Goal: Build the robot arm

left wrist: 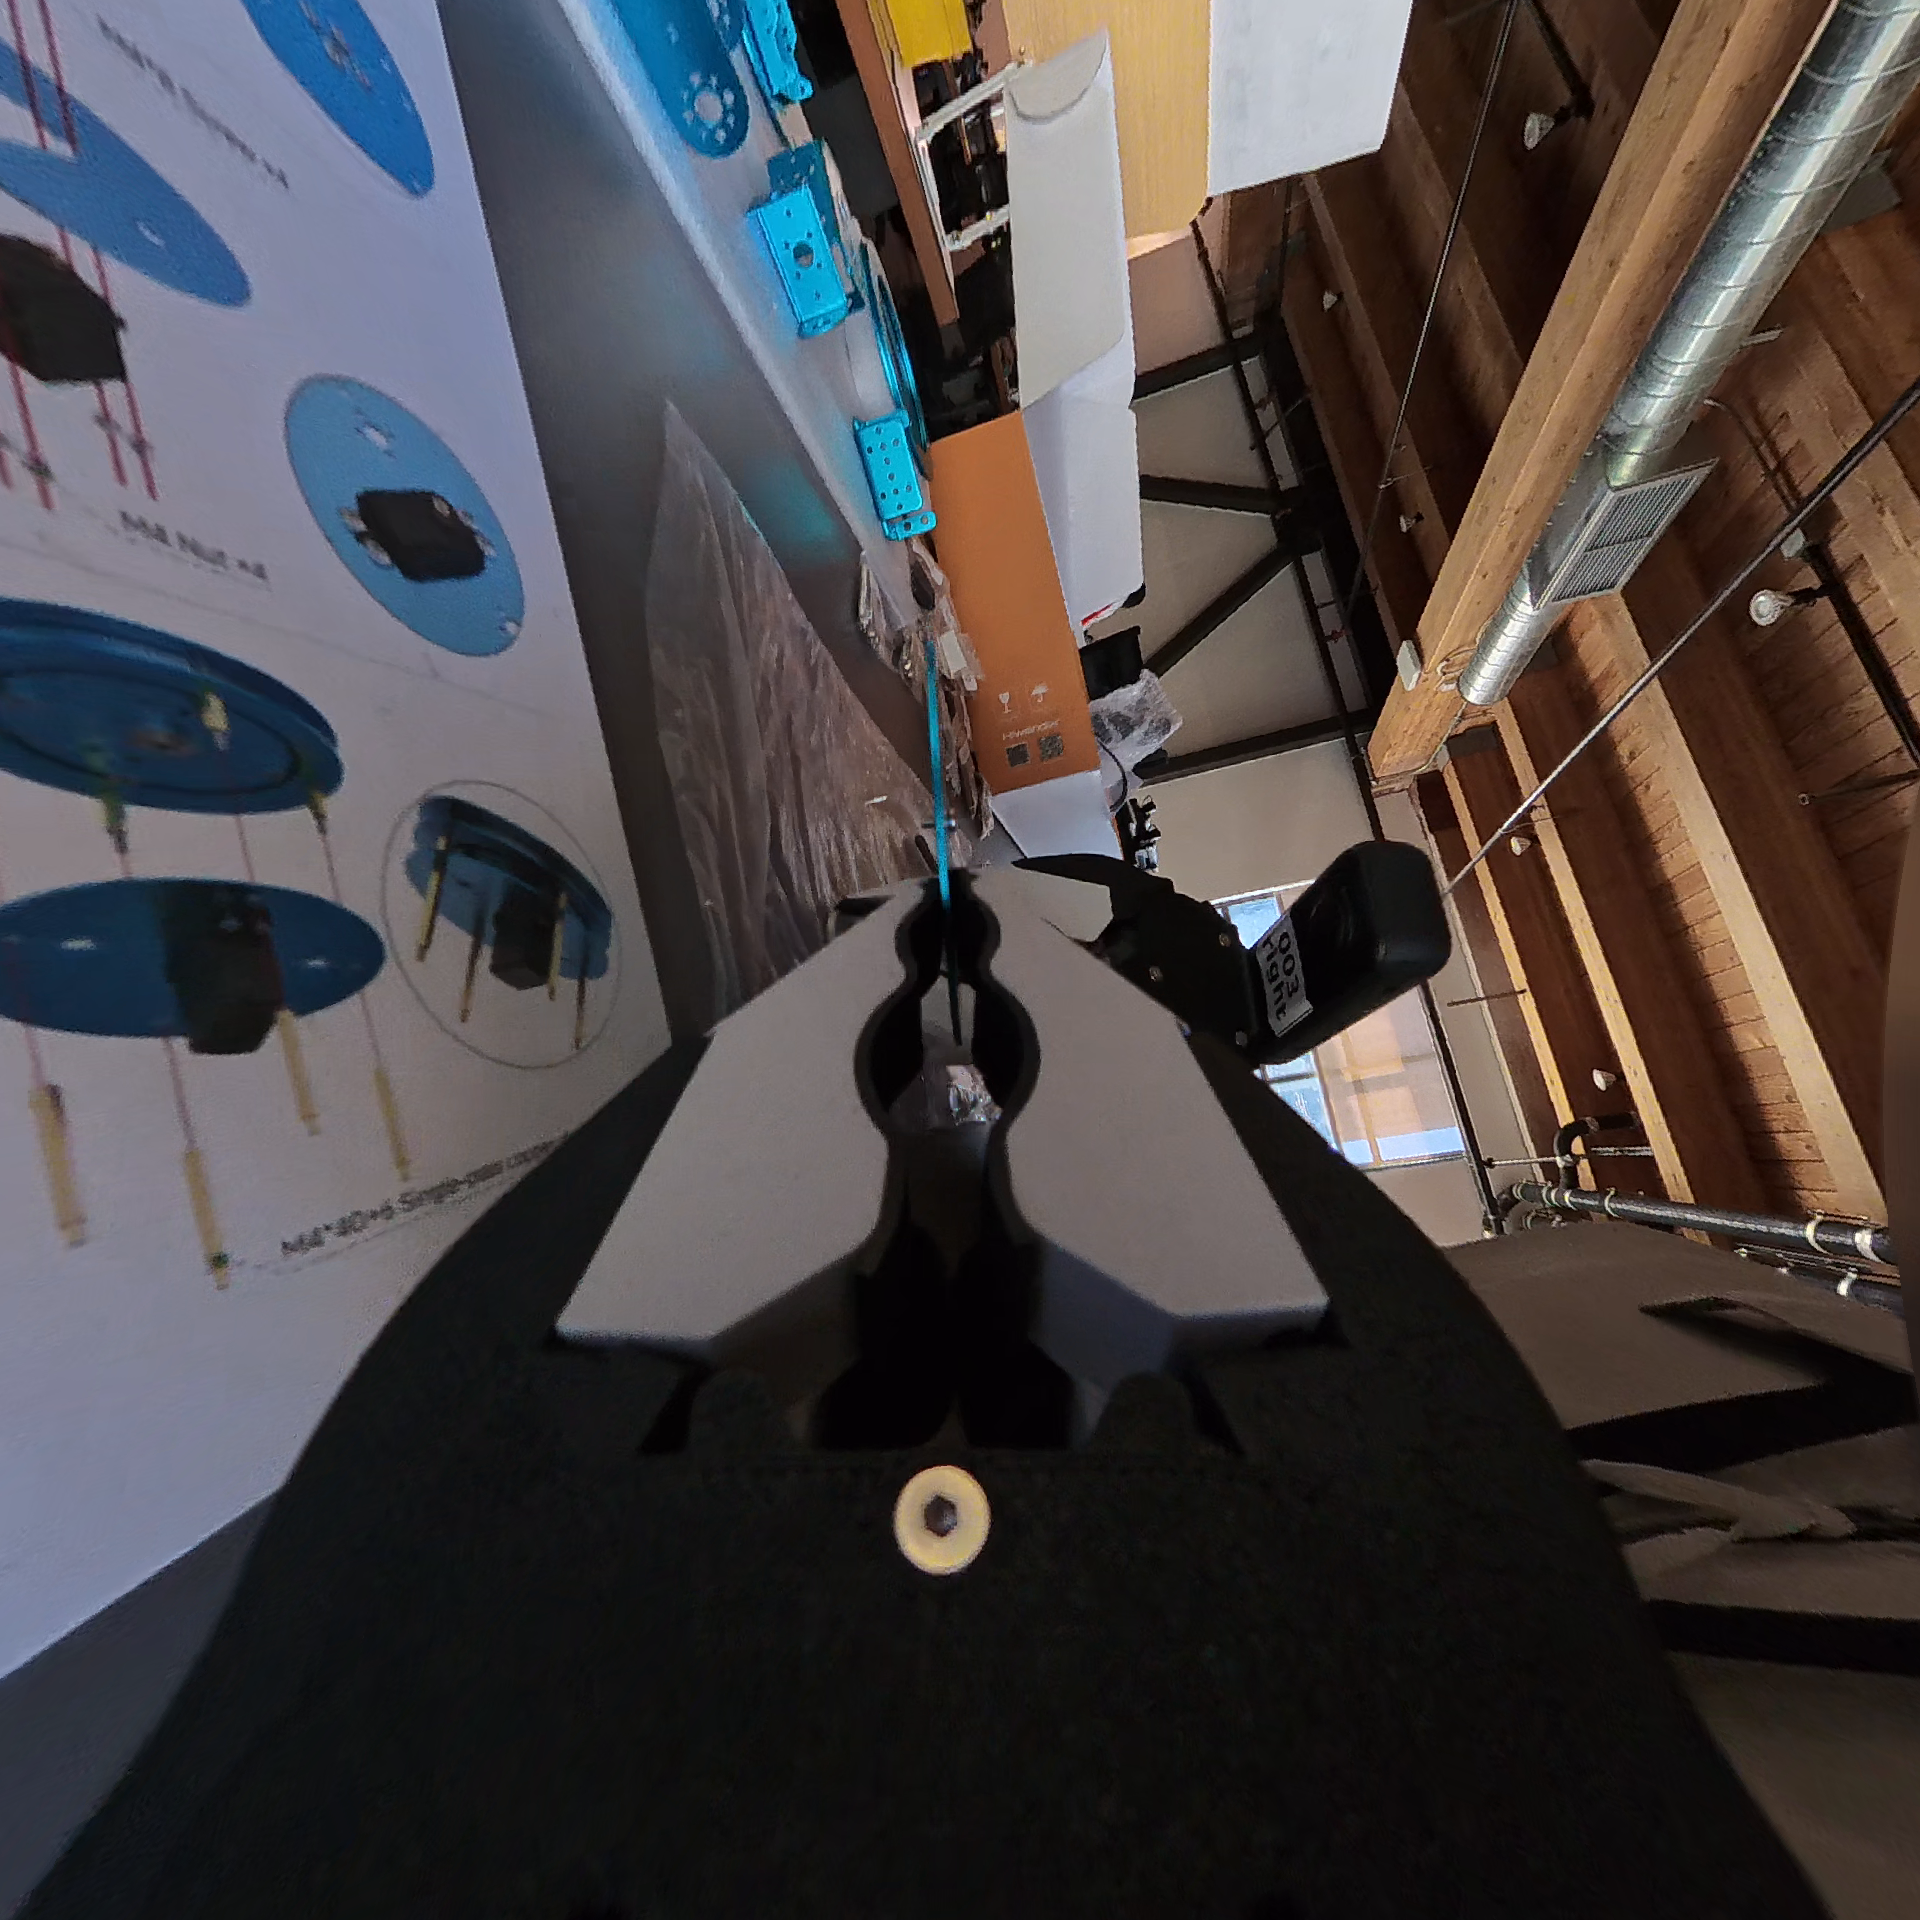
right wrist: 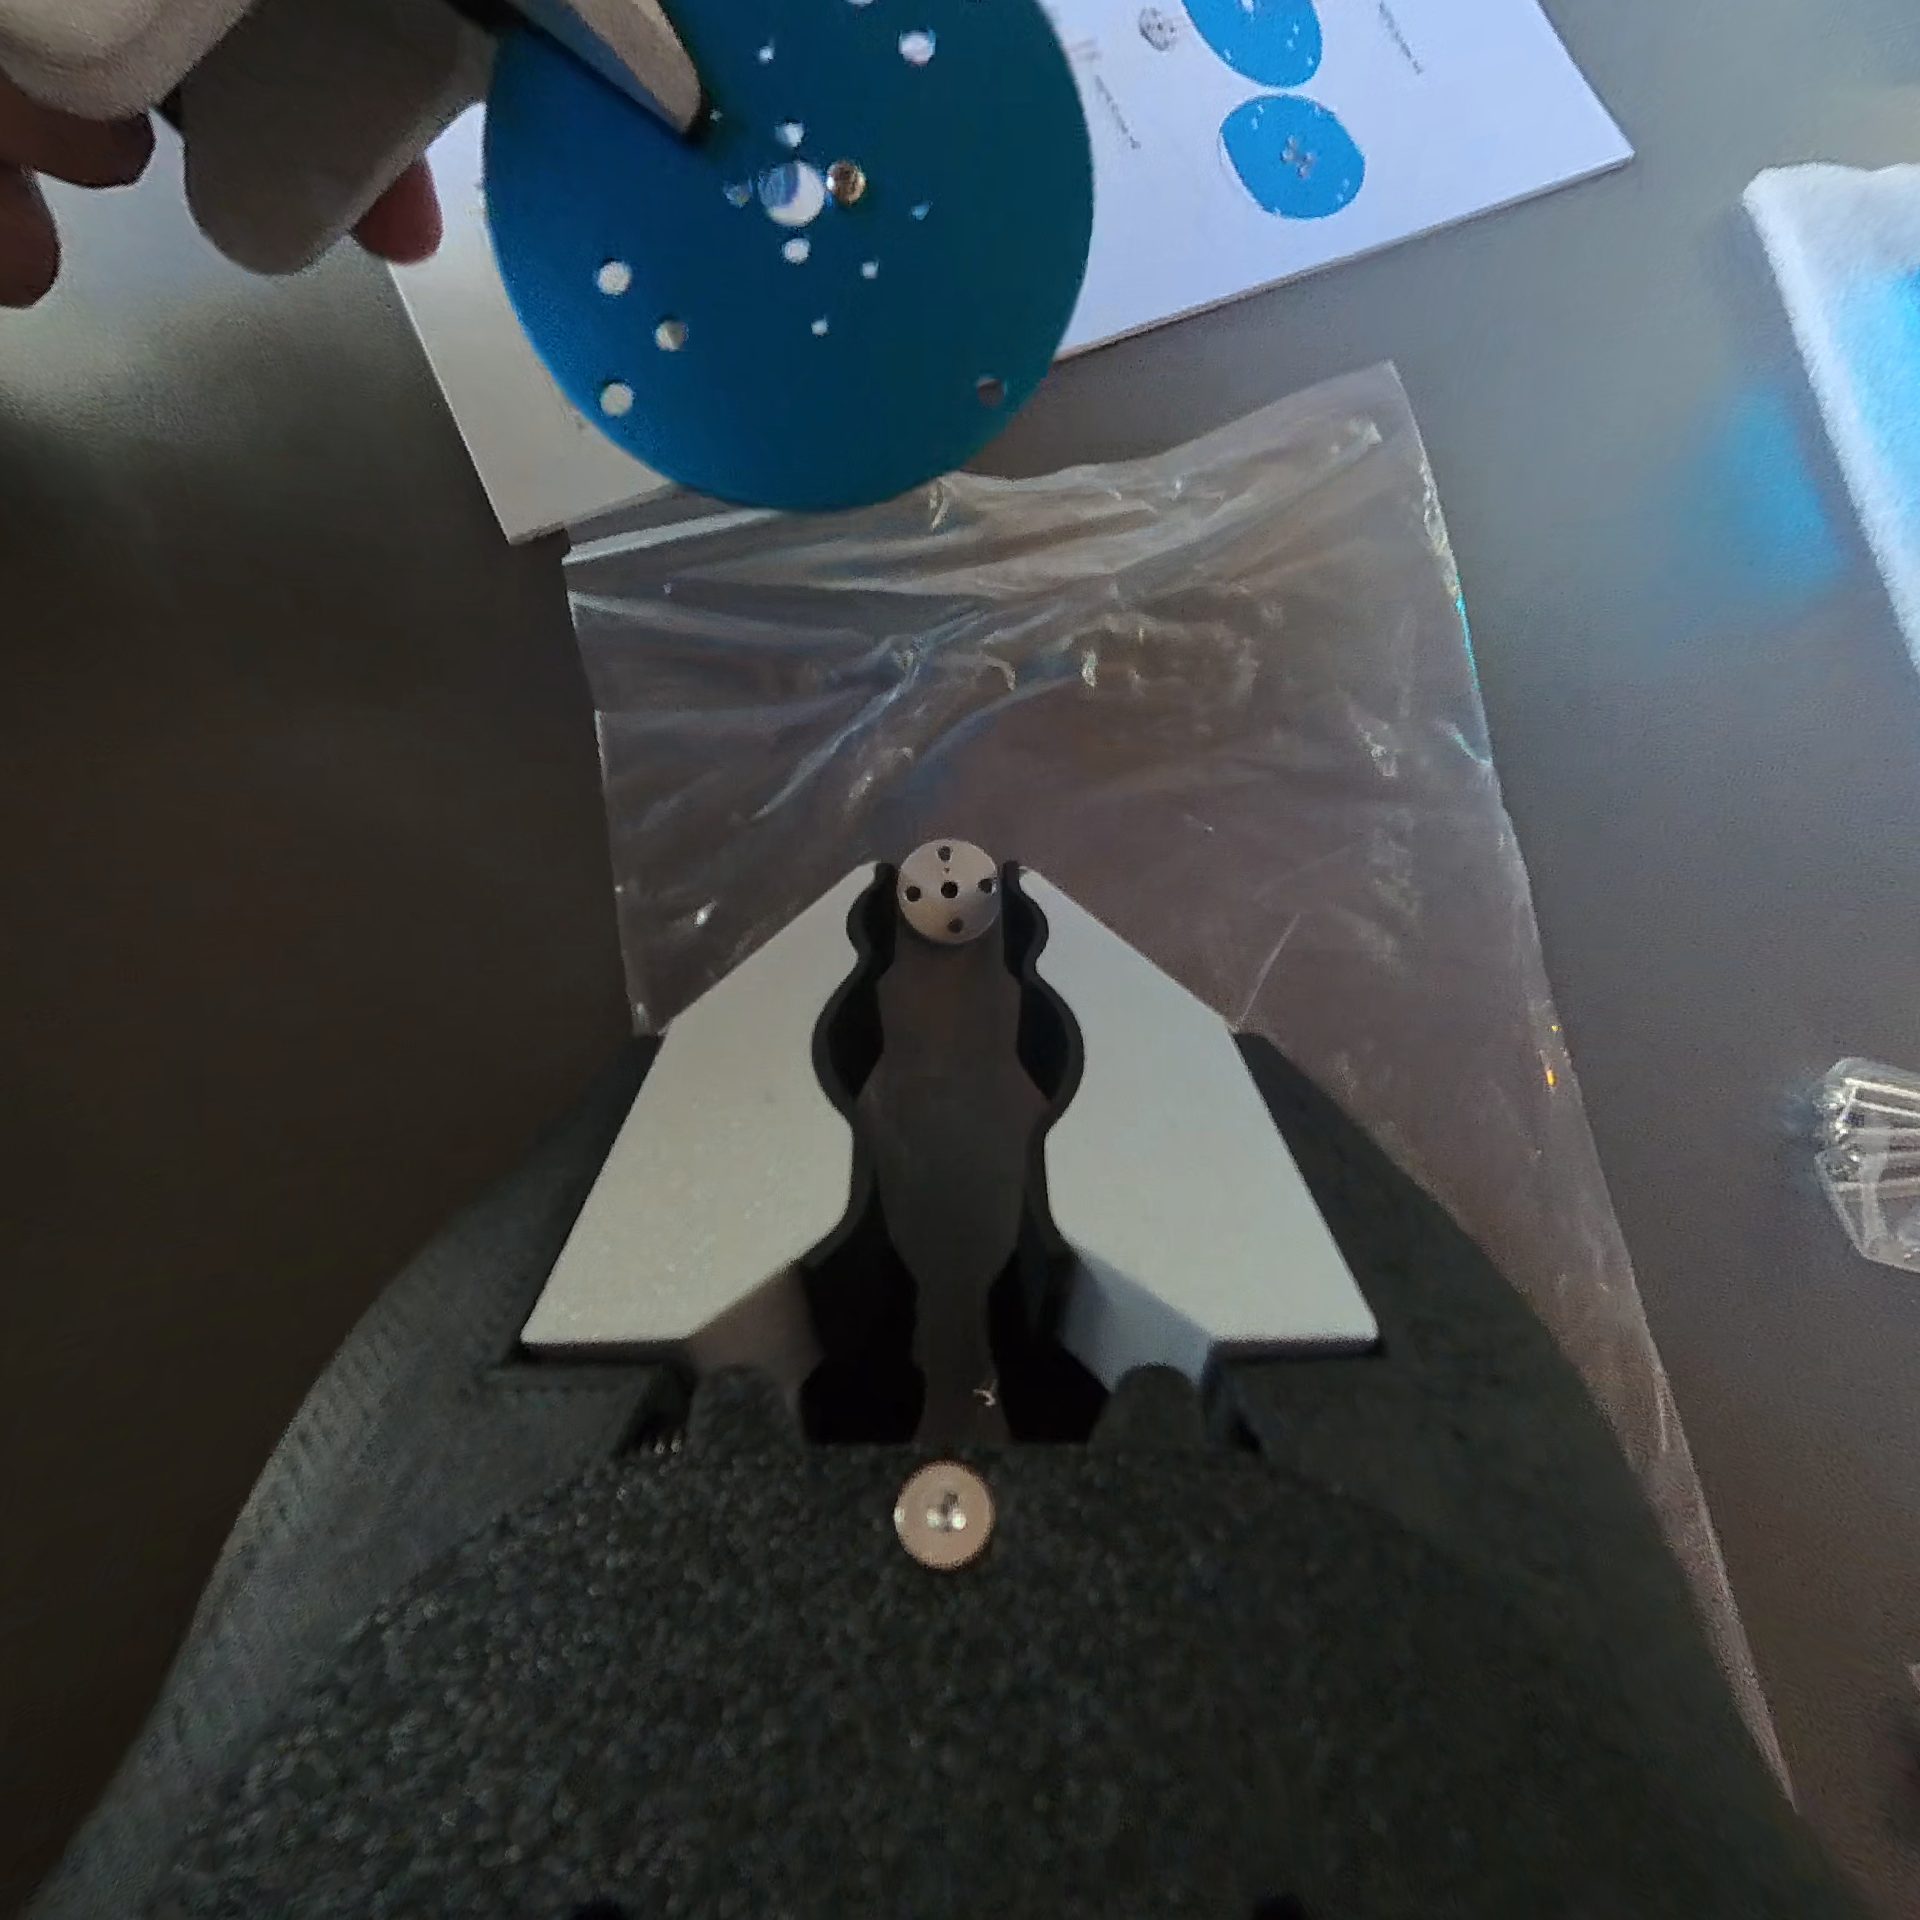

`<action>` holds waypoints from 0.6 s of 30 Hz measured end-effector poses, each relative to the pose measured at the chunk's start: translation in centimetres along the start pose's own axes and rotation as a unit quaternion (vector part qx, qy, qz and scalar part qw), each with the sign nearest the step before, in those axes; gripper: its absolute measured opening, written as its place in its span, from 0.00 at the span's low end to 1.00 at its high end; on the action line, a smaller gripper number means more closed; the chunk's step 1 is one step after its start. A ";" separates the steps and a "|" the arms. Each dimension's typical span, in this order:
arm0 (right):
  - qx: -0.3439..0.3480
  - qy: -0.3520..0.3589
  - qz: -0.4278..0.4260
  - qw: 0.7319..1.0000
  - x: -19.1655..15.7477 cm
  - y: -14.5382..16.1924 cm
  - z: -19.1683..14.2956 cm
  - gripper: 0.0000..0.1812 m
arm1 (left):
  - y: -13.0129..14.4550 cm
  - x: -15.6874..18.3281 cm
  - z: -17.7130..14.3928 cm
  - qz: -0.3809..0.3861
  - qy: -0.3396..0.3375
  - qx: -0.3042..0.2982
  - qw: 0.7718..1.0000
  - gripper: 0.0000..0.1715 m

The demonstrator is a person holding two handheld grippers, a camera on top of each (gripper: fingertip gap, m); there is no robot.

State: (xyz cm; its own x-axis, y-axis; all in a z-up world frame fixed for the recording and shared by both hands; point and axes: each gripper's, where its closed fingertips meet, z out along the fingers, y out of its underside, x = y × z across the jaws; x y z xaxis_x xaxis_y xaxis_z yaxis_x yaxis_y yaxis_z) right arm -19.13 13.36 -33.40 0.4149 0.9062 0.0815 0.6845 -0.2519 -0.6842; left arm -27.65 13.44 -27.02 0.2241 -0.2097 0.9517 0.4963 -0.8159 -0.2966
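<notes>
A blue perforated disc point(right wrist: 790, 249) is pinched edge-on by the left gripper point(left wrist: 951, 914) above a clear plastic bag point(right wrist: 1039, 707) on the table point(right wrist: 260, 727). The right gripper point(right wrist: 951, 883) fingers pinch a small silver hub point(right wrist: 948, 894).

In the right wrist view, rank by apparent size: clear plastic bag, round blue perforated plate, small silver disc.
1. Clear plastic bag
2. Round blue perforated plate, though held nearer the camera
3. Small silver disc in the right claw

Clear plastic bag point(right wrist: 1039, 707) on grey table point(right wrist: 260, 727); instruction sheet point(right wrist: 1195, 239) behind it.
</notes>
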 end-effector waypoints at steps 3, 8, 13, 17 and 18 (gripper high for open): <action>0.010 0.001 0.003 1.000 0.0 0.0 0.0 0.11 | 1.0 -0.2 0.7 -0.014 0.000 -0.012 1.000 0.01; 0.039 -0.021 0.006 0.999 -0.3 -0.8 -1.0 0.17 | 1.9 0.0 1.7 -0.023 0.003 -0.021 0.999 0.01; 0.135 -0.112 0.094 0.980 0.5 -2.8 -4.5 0.17 | 2.9 0.8 2.6 -0.021 0.023 -0.038 0.999 0.01; 0.186 -0.254 0.239 0.918 0.1 -4.2 -6.0 0.21 | 3.5 2.2 3.4 -0.027 0.069 -0.045 0.996 0.01; 0.201 -0.274 0.266 0.902 0.3 -4.5 -6.3 0.20 | 3.7 2.4 3.6 -0.025 0.075 -0.050 0.996 0.01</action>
State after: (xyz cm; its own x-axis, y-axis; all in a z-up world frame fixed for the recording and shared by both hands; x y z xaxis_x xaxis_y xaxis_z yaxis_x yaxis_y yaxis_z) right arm -18.31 12.61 -25.69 0.1859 0.7533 -0.6308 0.1577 -0.6566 -0.7376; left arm -22.24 11.85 -26.08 0.0696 -0.2402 0.9682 0.4167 -0.8748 -0.2470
